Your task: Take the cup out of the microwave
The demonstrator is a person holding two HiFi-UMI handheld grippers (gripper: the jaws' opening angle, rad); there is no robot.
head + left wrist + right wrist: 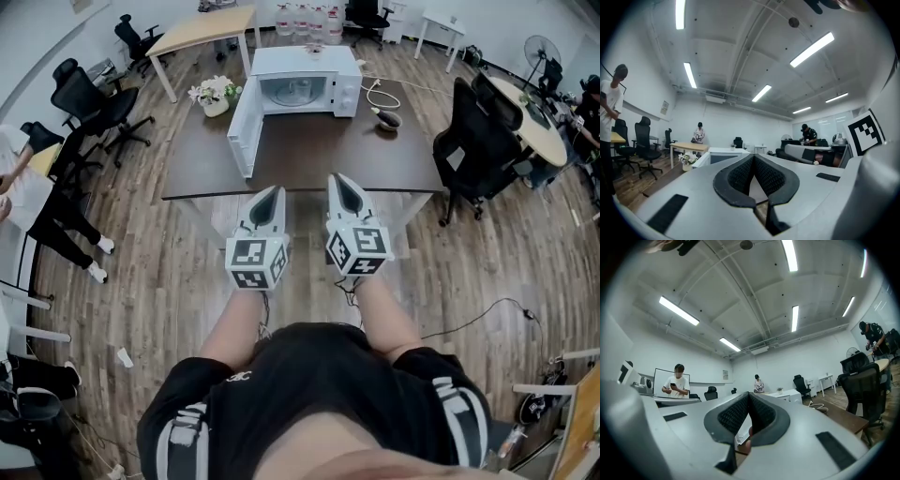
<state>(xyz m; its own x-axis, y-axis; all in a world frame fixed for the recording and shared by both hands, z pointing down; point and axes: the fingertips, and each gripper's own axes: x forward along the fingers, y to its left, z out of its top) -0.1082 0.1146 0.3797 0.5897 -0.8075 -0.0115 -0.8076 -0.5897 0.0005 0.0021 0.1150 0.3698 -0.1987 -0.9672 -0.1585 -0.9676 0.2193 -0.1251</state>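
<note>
Cup point(301, 91): a small, pale shape standing upright on the floor of the microwave point(345, 67), roughly in the middle of the cavity. It is too small in the head view to tell whether it has a handle or anything in it. It looks rigid and smooth-walled, and probably light, so it may slip or tip if you pinch it off-centre. Closing on the side wall just below the rim, with one pad on each side, looks like the safest hold, and keeping it level guards against a spill.

The white microwave sits at the far side of a dark counter point(319, 159). Its door point(241, 134) is swung fully open to the left, so the way in is clear. A small pot of white flowers point(215, 96) stands left of the door. A dark object with a white cable point(385, 118) lies right of the oven.

Your left tongs point(269, 199) and right tongs point(343, 192) are side by side near your body, over the counter's near edge and well apart from the cup. In the left gripper view the left tongs point(753, 158) have their tips together with nothing between them. In the right gripper view the right tongs point(748, 397) are likewise closed and empty. Whichever you use will need to spread wide before it reaches into the cavity.

Office chairs and other desks surround the counter, and other people are in the room.
</note>
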